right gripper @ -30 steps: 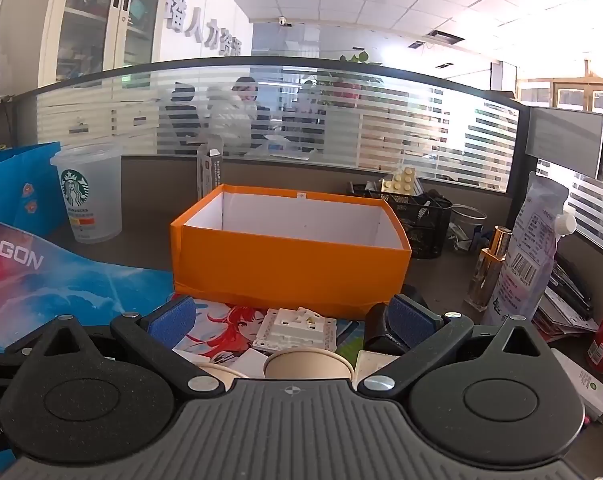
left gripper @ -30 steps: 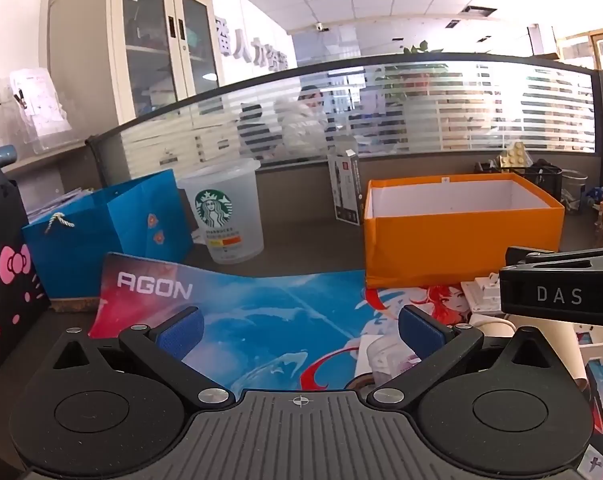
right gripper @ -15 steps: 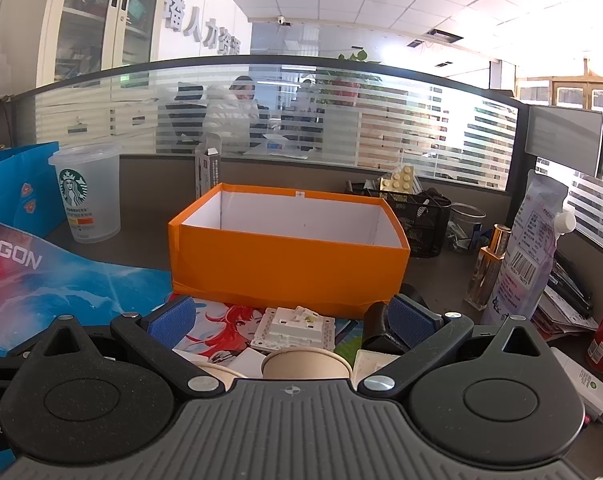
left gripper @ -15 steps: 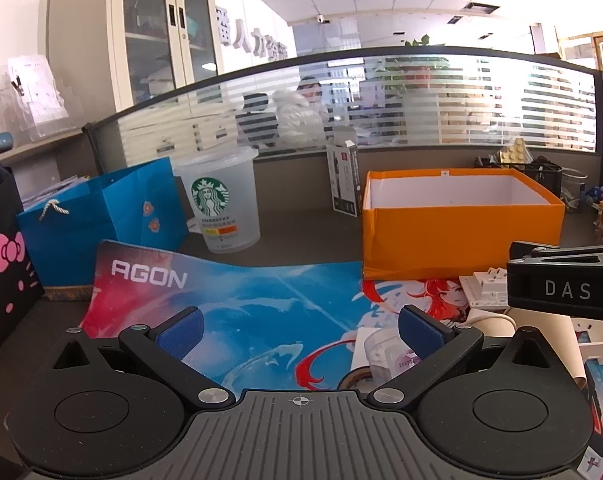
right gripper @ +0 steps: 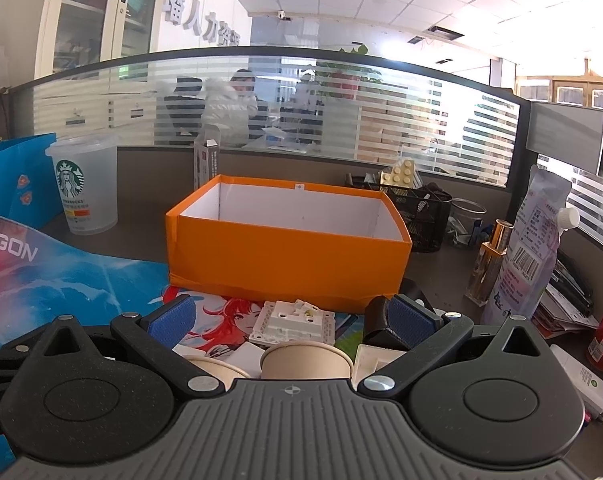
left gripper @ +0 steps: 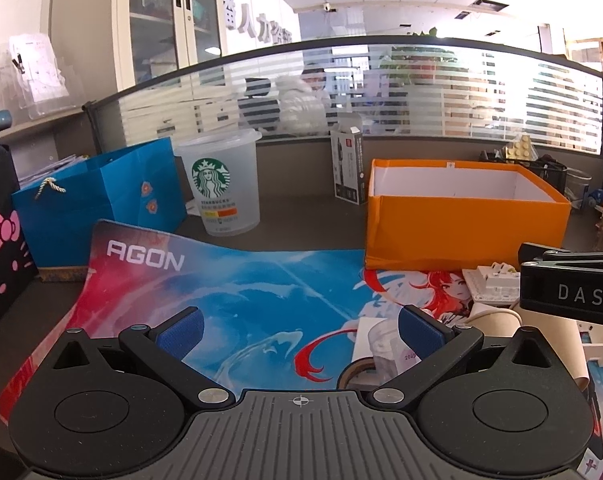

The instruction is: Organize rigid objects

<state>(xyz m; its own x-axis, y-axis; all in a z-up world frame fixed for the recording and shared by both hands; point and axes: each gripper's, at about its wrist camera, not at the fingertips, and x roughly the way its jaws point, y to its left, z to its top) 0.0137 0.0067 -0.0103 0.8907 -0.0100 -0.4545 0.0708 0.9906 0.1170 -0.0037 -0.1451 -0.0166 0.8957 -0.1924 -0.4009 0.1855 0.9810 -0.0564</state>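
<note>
Where the grey surface (right gripper: 433, 276) carries the work area, a printed desk mat (left gripper: 229, 292) marked AGON covers its left half. At 12 o'clock from the right gripper (right gripper: 289, 320), an orange box (right gripper: 285, 268) with a white interior stands open-topped on the far edge of the mat; no contents are visible inside it. At 10 o'clock in the left wrist view, a blue paper bag (left gripper: 97, 204) stands upright, with a translucent Starbucks cup (left gripper: 221, 184) just beside it at 11 o'clock. At 2 o'clock in the right wrist view, a white spouted pouch (right gripper: 529, 240) stands near a gold bottle (right gripper: 489, 268).

Rigid items lie on the mat between the box and the right gripper: a white wall socket plate (right gripper: 293, 320) flat at 12 o'clock, a black block (right gripper: 381, 320) touching the inner side of the right blue pad, and two paper cups, one (right gripper: 305, 360) directly below the gap, one (right gripper: 217, 368) at 7 o'clock. Right gripper fingers (right gripper: 169, 320): spread apart, grasping nothing.

The left gripper (left gripper: 301, 332) hangs over bare mat; its fingers (left gripper: 421, 332) are likewise released, with a clear plastic item (left gripper: 381, 344) just beside the right pad.
</note>
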